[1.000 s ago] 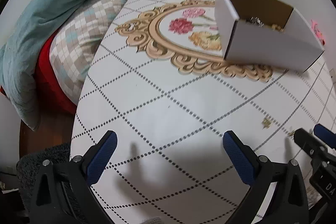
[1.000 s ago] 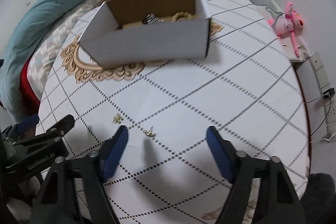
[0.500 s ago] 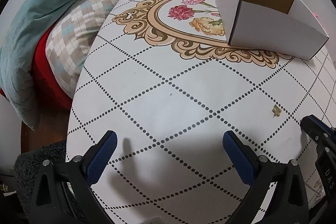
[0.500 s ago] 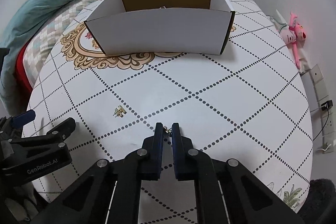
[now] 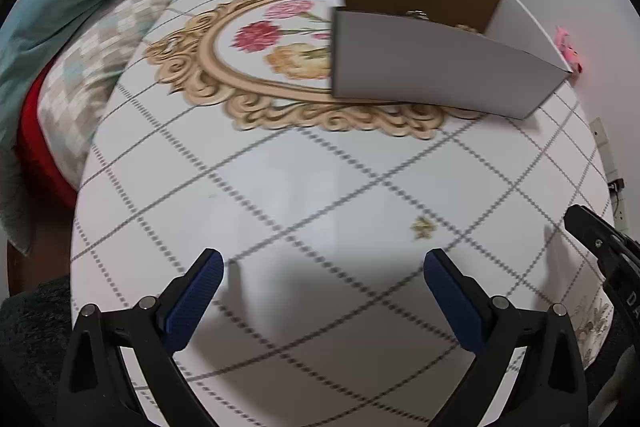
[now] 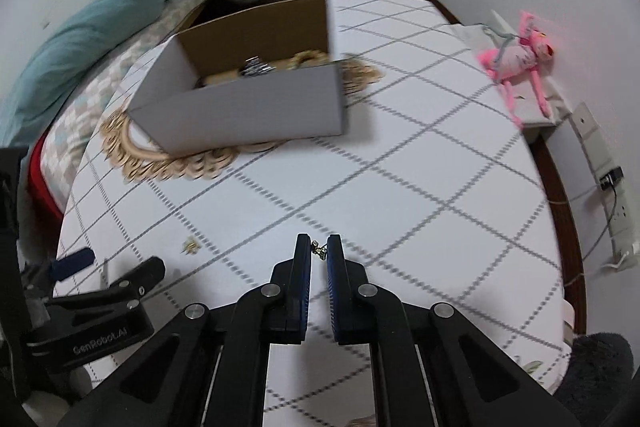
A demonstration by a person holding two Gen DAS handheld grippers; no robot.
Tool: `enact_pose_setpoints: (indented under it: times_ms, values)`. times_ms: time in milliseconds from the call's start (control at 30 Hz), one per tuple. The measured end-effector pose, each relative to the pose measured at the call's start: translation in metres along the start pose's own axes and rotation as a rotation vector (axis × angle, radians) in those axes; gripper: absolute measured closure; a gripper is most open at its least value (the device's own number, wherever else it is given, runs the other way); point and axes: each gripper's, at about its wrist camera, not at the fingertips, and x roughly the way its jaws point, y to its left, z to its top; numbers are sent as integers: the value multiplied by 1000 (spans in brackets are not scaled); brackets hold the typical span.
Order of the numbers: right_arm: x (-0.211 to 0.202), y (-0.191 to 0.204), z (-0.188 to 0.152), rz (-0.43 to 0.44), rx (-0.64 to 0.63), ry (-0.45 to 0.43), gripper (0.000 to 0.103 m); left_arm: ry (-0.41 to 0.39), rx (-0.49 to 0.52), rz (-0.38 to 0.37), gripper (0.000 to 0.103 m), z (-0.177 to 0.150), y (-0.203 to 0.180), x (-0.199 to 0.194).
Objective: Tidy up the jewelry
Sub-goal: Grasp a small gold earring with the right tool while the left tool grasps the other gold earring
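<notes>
Since a second earlier the right tongs have gone from spread wide over the bench to clenched on a small gold earring, which then lay on the bench between their open pads and now sits pinched at the very tips of the blue pads, above the near part of the bench. The view has also swung, so the white cardboard box now appears further to the left than before.

A second small gold earring lies loose on the bench to the left of the right tongs, between them and the left tongs; in the left wrist view it sits just ahead of the right-hand pad, outside the gap. The left tongs stand released, pads wide apart, with nothing between them, over the near edge of the bench.

The box rests toward the far side, partly over the printed floral medallion, with silver and gold pieces inside. A pink plush toy lies on a ledge beyond the right edge of the bench.
</notes>
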Motion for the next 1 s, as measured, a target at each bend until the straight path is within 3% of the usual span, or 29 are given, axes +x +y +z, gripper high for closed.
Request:
enact_pose_setpoints:
  times_ms: [100, 367, 533, 667, 833, 1000]
  values:
    - [2, -13, 0, -13, 31, 4, 95, -14, 28, -9, 2, 1, -13, 0]
    - [4, -30, -3, -23, 67, 6, 95, -33, 77, -4, 25, 0, -30, -2]
    - [7, -32, -4, -22, 78, 9, 95, -31, 96, -6, 48, -1, -36, 1]
    - [8, -33, -5, -23, 81, 8, 95, -41, 99, -11, 52, 1, -39, 1]
    - [9, -34, -6, -22, 80, 11, 95, -49, 115, -27, 78, 3, -45, -1]
    - [8, -33, -6, -21, 79, 7, 95, -54, 126, -36, 93, 2, -47, -2]
